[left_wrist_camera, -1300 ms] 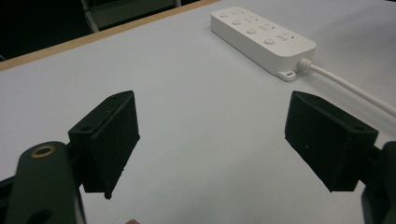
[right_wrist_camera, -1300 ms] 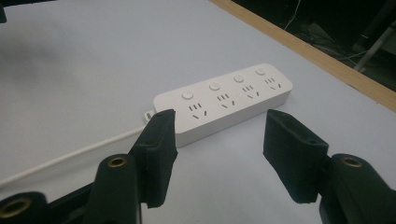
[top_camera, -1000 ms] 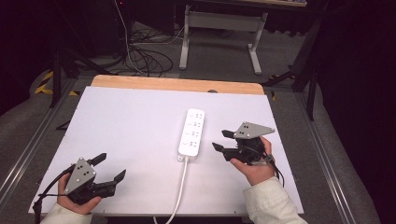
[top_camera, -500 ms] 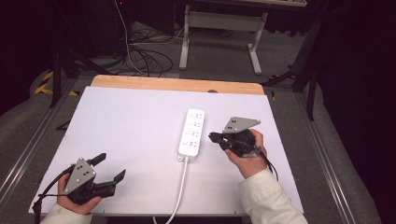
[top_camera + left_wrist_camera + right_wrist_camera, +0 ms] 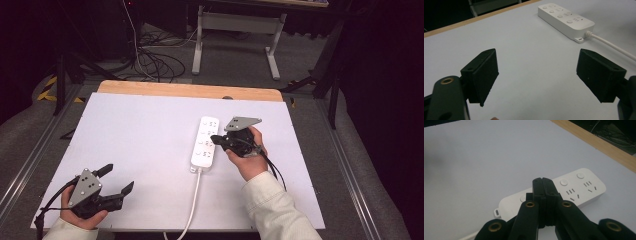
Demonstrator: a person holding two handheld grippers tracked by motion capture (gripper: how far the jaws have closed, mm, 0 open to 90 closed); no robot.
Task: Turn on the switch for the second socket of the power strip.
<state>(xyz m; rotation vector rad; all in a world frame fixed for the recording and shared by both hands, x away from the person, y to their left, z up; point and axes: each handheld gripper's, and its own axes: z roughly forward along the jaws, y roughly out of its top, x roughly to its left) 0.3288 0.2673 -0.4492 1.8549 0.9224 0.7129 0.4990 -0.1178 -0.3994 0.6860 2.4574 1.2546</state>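
Fingers, right gripper (image 5: 543, 185): pressed together with nothing between them, tips poised over the power strip (image 5: 564, 192) near its middle buttons. The closed pair forms one narrow point, a shape judged suited to pressing a single switch rather than to grasping. Whether the tips touch the strip cannot be told. In the high view the same gripper (image 5: 218, 139) is held level, its tips reaching in from the strip's right side over the white casing (image 5: 205, 142).

Fingers, left gripper (image 5: 536, 72): set wide apart, nothing between them, bare counter seen through the gap. In the high view this gripper (image 5: 116, 181) is held low at the near left corner of the counter (image 5: 125, 125), well apart from the strip. The placement is judged to be a parked one, out of the working hand's way.

Power strip: white, four round buttons each paired with a socket group, lying flat right of the counter's centre, long axis running away from the person. Its cord end faces the near edge.

Cord (image 5: 192, 202): white, led from the strip's near end to the near edge of the counter and over it, so the far sockets are left unobstructed.

Counter: white sheet over a wooden top, a strip of wood exposed along the far edge.

Surroundings: a dark floor with loose cables (image 5: 150, 57) and a grey frame (image 5: 235, 30) beyond the counter.
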